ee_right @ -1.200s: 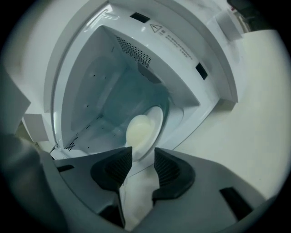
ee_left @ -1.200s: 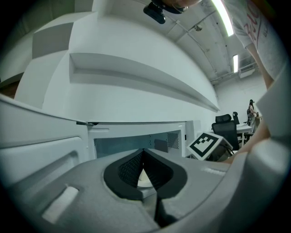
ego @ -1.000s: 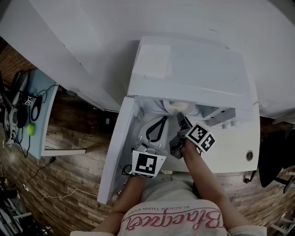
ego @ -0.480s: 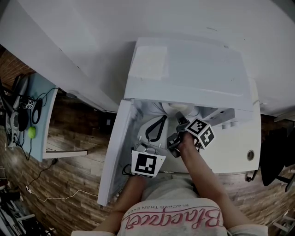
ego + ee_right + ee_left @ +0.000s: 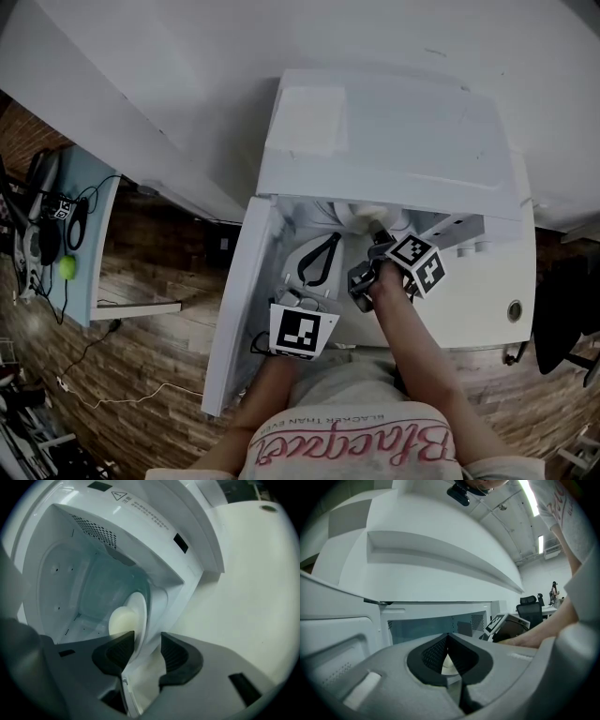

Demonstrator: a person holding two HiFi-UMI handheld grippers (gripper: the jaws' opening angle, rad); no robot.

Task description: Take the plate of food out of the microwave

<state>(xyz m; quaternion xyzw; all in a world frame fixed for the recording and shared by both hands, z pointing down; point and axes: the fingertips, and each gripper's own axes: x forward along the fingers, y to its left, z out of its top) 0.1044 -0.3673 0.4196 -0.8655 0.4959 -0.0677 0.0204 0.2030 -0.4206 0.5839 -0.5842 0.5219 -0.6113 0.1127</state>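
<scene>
White counter against a white wall, wood-plank floor off to the left. Microwave sits on the counter with its door swung open to the left. Plate is inside the cavity, close to the front opening, with a pale rounded lump of food on it. Right gripper reaches into the opening. Its fingers are at a medium gap and have just been closing, with the plate rim between them. One pad is right at the rim by the food, the other is clearly off it, so no clamp yet. Left gripper is at the mouth of the cavity, beside the door's inner face, pointing roughly level. Its fingers are closed with the tips meeting. Nothing gripped as far as I can tell; only a pale patch shows through the slot behind the tips.
</scene>
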